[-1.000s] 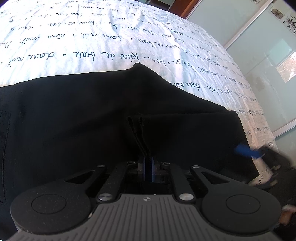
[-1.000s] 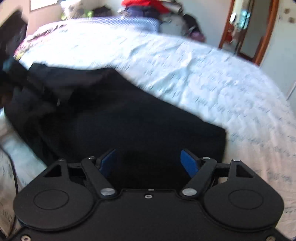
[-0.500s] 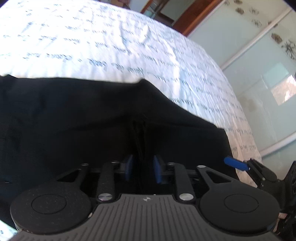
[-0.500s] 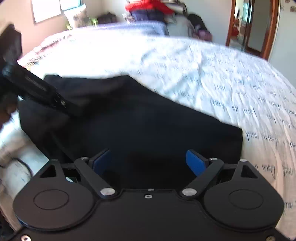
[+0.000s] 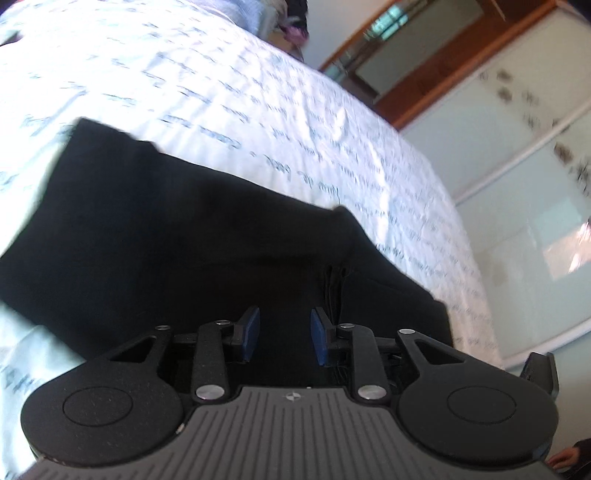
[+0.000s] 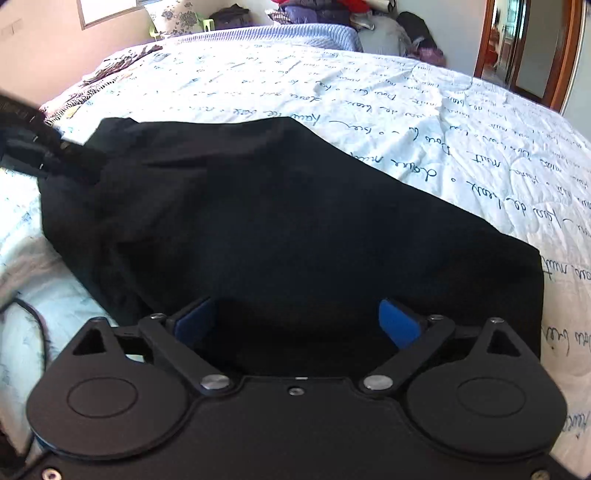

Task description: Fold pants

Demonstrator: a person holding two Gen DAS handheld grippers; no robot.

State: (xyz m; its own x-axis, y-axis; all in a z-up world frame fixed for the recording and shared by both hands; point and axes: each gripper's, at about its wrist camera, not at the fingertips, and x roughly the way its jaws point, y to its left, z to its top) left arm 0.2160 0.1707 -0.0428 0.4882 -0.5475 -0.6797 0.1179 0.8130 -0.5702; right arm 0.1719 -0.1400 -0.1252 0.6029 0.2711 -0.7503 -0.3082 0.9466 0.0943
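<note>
Black pants lie folded on the bed, waistband end near me. My left gripper hovers over the waist edge, open, with nothing between its blue pads. A black drawstring lies just right of its right pad. The jaws of my right gripper are opening wide above the pants' near edge; the cloth lies below them, unpinched. The left gripper shows as a dark blurred shape at the left edge of the right wrist view. One finger of the right gripper peeks in at the lower right of the left wrist view.
A white bed cover printed with handwriting spreads around the pants. Frosted wardrobe doors and a wooden door frame stand to the right. Piled clothes sit beyond the bed. A dark cable lies at the left. A hand shows low right.
My left gripper opened, let go of the drawstring and waist cloth, then lifted and rolled. My right gripper's jaws spread wider and it rose slightly.
</note>
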